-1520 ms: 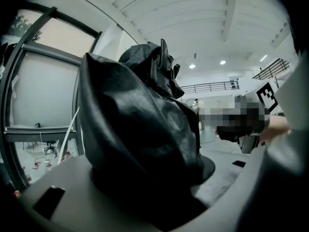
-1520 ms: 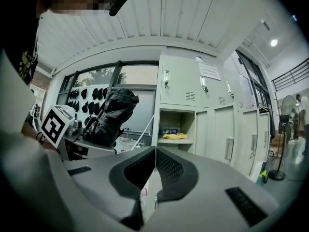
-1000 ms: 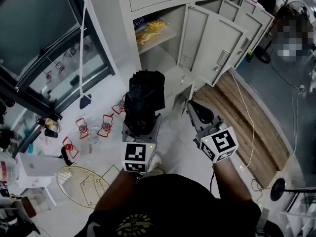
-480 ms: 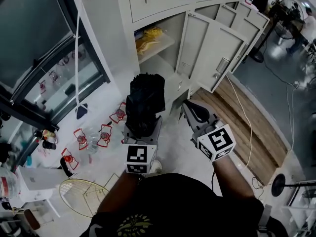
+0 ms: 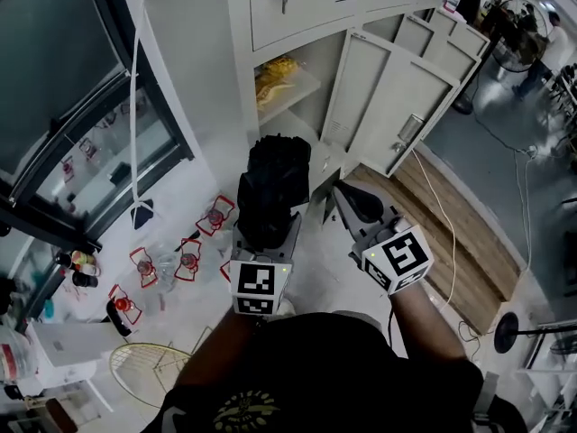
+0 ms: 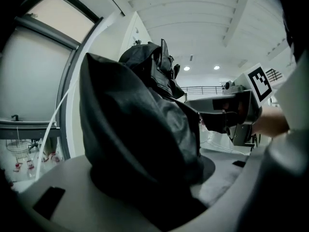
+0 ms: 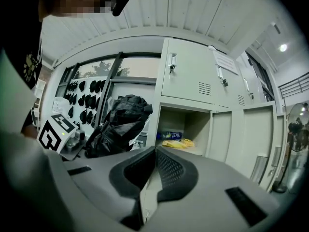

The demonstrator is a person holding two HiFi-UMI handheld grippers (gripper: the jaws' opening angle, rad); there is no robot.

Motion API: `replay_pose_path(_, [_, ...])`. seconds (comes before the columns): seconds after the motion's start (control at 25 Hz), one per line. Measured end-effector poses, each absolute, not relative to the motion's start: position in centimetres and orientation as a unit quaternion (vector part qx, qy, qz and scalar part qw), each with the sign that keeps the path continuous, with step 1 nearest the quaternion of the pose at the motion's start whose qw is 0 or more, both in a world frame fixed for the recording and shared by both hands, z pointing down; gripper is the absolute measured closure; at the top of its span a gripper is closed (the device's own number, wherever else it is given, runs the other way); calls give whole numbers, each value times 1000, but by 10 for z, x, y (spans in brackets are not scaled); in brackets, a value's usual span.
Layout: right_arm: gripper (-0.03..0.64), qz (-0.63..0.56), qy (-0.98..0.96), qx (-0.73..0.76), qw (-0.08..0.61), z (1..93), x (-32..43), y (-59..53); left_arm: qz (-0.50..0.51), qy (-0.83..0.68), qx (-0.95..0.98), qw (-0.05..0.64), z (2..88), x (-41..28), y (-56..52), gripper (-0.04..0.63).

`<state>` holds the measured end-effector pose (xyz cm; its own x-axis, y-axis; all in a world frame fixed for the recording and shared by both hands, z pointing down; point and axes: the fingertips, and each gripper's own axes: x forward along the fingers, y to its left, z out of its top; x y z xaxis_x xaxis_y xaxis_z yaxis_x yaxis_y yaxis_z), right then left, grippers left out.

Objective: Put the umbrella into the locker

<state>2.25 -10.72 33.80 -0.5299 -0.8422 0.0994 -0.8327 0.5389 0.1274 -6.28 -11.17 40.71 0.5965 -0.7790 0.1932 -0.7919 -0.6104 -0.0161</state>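
Observation:
A black folded umbrella stands up out of my left gripper, whose jaws are shut on its lower part. In the left gripper view the umbrella fills the space between the jaws. My right gripper is to its right, shut with nothing in it; its pads meet at the tip. Ahead is the grey locker, with one compartment open and its door swung to the right. Yellow snack bags lie on its shelf.
Red wire holders with small glass items stand on the white floor at left, and a round wire basket lies nearer me. A wooden strip with a white cable runs at right. More locker doors stand open beyond.
Both grippers, the left one with the umbrella, have moved closer to the open locker. The locker front now sits lower and larger in the head view.

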Motion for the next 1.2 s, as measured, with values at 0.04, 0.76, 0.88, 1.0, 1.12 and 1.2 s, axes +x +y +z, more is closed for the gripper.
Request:
replay_pose_path(0.04, [587,-32,-874,479,75,338,22,-108,91,-438,894,36,408,-62,-114,331])
replay_pose_path(0.76, [588,-13,-887,455,69,353,45,-161,120,-441,886,81,459,-18,-154,331])
replay_pose_path(0.88, [586,-12,-897,435,72,355,49,-181,129,-455,876,90,467,-12,-172,331])
replay_pose_path(1.0, [586,-12,-907,415,75,358,53,-202,135,-471,866,100,476,-4,-187,331])
replay_pose_path(1.12, [588,-12,-915,396,79,361,58,-221,138,-483,859,104,483,6,-202,331])
replay_pose_path(1.2, [588,-11,-919,386,80,362,61,-233,143,-489,853,108,489,11,-212,330])
